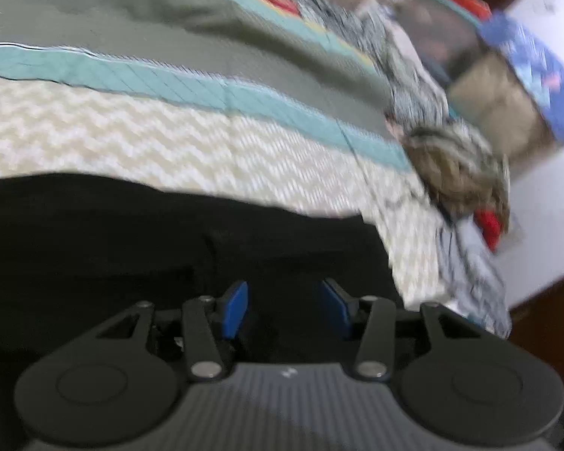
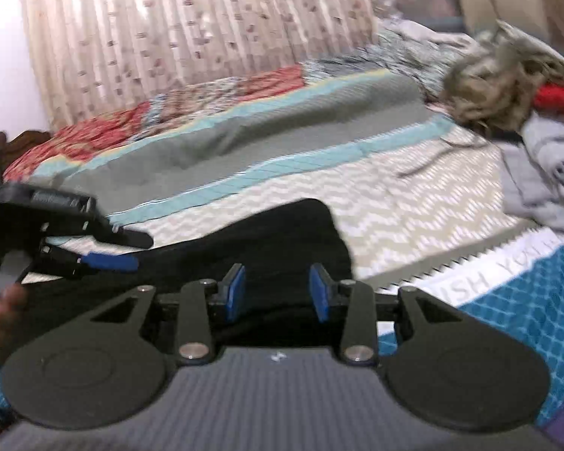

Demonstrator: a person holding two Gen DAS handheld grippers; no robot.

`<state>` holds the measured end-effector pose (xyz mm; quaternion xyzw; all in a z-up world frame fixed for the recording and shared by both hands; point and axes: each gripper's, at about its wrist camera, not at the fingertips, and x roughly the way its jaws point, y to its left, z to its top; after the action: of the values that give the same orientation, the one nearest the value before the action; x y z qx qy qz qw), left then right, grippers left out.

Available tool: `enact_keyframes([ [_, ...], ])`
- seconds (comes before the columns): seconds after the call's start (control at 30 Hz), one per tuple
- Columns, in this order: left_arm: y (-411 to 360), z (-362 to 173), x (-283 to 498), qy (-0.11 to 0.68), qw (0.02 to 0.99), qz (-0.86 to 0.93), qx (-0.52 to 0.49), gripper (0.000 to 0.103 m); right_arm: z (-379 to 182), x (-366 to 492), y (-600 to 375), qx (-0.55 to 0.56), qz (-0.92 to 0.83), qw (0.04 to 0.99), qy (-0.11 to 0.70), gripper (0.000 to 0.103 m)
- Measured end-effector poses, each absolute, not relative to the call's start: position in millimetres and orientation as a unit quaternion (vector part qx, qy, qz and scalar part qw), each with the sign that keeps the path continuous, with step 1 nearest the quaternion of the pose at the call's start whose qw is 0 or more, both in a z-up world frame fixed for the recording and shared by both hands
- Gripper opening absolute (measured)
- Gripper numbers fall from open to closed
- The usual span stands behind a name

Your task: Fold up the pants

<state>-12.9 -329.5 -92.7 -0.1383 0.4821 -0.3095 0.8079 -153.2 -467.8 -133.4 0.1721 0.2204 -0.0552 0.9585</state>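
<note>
Hovering spread over the black pants: left gripper, blue pads parted, dark cloth showing in the gap, nothing pinched. Hanging likewise just above the same pants: right gripper, blue pads apart and gripping nothing. Lying across the near edge of the bed, on the cream zigzag band of the quilt: the pants, flat and dark, one rounded end reaching toward the middle of the bed in the right wrist view. Showing at the left edge of that view: the left gripper seen side-on, one blue-tipped finger and one dark finger just over the pants, fingers looking parted, with part of a hand blurred below it. Running beyond the zigzag band toward the far edge: a teal stripe, a grey-green band, then red patterned patches. Piling up at the right edge of the bed: a brownish fuzzy heap with something red beside it and a grey garment just in front. Spreading over the near right corner: a blue checked cloth with white lettering, too blurred to read in full. Hanging behind the bed's far edge: a pale patterned curtain.
</note>
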Motion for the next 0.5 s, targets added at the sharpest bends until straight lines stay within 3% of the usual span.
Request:
enact_keyframes([
  [0.1, -350, -122, -15, 0.509, 0.8, -0.306, -0.089, 0.042, -165, -140, -465, 0.156, -0.075, 0.938, 0.3, 0.041],
  [0.23, -356, -125, -19, 0.489, 0.812, -0.314, -0.054, 0.042, -166, -145, -464, 0.16, -0.073, 0.941, 0.289, 0.041],
  [0.5, -300, -81, -38, 0.467, 0.819, -0.317, -0.102, 0.05, -137, -171, -462, 0.174, -0.084, 0.952, 0.236, 0.042],
])
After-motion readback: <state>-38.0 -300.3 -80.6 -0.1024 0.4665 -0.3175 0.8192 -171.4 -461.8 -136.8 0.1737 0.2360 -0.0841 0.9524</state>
